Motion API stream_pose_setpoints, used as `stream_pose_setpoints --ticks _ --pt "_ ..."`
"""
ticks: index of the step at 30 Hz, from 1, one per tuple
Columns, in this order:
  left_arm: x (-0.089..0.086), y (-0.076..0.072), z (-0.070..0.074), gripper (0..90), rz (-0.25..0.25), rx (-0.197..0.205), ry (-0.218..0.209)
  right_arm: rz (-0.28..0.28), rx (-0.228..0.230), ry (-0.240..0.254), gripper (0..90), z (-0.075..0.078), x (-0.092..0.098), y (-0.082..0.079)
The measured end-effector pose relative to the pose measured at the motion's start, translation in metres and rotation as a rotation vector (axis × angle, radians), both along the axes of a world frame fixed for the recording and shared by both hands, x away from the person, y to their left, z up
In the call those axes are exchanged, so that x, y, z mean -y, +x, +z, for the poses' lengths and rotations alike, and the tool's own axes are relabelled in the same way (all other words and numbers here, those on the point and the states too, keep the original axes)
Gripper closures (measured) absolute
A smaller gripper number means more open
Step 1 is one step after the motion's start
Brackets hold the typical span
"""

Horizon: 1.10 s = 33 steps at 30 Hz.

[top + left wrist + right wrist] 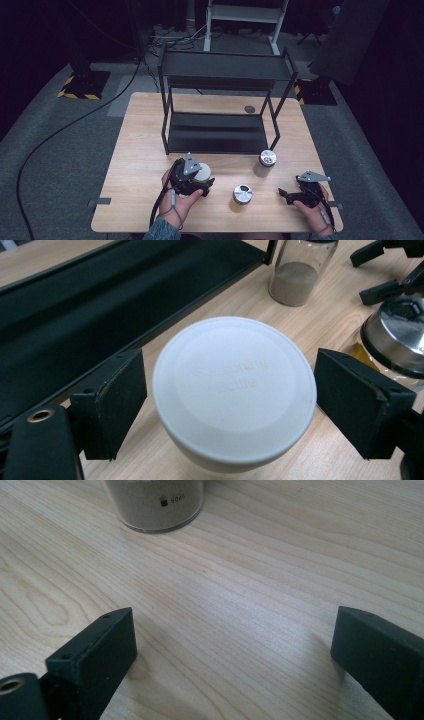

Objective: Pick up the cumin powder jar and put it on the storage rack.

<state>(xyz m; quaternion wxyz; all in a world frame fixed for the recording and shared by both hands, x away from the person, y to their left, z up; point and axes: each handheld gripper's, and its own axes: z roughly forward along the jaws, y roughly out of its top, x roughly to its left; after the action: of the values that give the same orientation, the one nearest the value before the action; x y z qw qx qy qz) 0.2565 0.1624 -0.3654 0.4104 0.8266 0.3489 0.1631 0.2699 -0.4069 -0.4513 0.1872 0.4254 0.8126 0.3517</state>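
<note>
High view showed a big wooden table (pixel 140 150) with a black metal shelf (pixel 225 100) standing at its 12 o'clock side. Below the shelf stood three jars. A white-lidded jar (pixel 235 390) sat at about 7 o'clock on the table, between the jaws of the left gripper (pixel 192 177). Those jaws stood just beside the lid on each side, with small gaps, not squeezing it. A glass jar (pixel 266 162) stood at 4 o'clock and a shiny-lidded jar (pixel 242 194) at 6 o'clock. The right gripper (pixel 295 195) rested at 5 o'clock, jaws wide apart, holding nothing.
</note>
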Motion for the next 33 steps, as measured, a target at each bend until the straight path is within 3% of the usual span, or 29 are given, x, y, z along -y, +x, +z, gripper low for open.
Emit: stream_pose_setpoints --ticks 10,16,33 --pt "0.002 0.005 -0.008 23.6 -0.010 -0.020 0.010 0.000 0.000 0.000 4.1 0.000 0.000 0.000" --pt "0.002 0.003 -0.013 32.9 -0.009 0.001 0.013 0.000 0.000 0.000 4.1 0.000 0.000 0.000" --pt "0.003 0.006 -0.008 33.4 -0.015 -0.021 0.007 0.000 0.000 0.000 4.1 0.000 0.000 0.000"
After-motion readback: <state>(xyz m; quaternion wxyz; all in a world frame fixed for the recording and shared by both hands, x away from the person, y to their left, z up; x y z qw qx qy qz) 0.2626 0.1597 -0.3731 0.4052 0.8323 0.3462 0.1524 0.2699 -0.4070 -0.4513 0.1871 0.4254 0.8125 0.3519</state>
